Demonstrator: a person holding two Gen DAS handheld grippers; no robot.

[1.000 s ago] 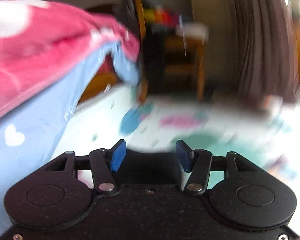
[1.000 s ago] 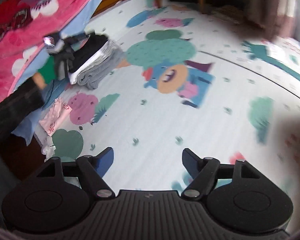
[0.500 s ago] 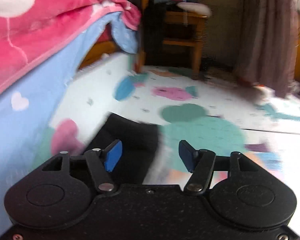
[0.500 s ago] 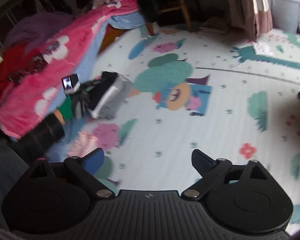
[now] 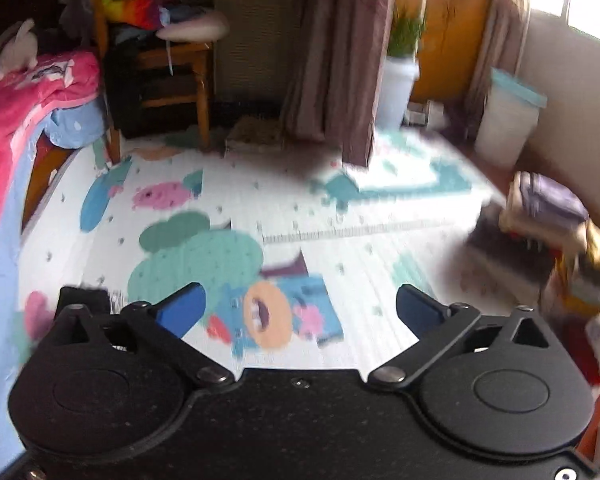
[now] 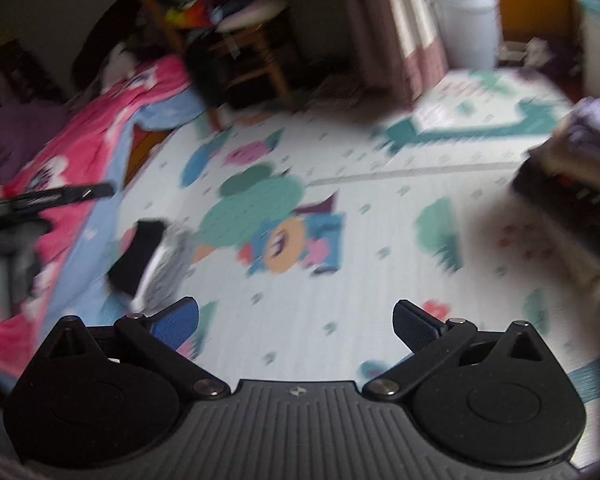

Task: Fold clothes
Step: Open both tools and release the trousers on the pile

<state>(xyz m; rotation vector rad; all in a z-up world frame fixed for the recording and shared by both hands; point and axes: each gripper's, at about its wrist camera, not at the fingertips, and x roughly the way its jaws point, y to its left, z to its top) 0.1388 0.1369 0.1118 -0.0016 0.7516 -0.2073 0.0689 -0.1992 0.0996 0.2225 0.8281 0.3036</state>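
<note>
My left gripper [image 5: 300, 309] hangs above the cartoon play mat [image 5: 340, 248]. Its jaws are opening wide and nothing is between them. My right gripper [image 6: 296, 318] is also over the mat [image 6: 380, 248], with jaws still opening and nothing in them. A folded stack of clothes [image 6: 148, 256], black on top of grey and white, lies on the mat beside the bed. Its black edge [image 5: 84, 296] shows just behind my left finger. A loose pile of clothes [image 5: 548, 208] sits at the mat's right side, also in the right wrist view [image 6: 572, 168]. Both views are blurred.
A bed with a pink blanket [image 5: 12, 120] over a blue sheet runs along the left. A wooden chair [image 5: 172, 64] loaded with things stands at the back. A brown curtain [image 5: 332, 60], a white planter [image 5: 398, 92] and a white bin [image 5: 508, 120] line the far side.
The left gripper has risen and pulled back from the bed's edge and the black folded item, and its jaws have spread wide. The right gripper lifted a little, rolled, and opened further.
</note>
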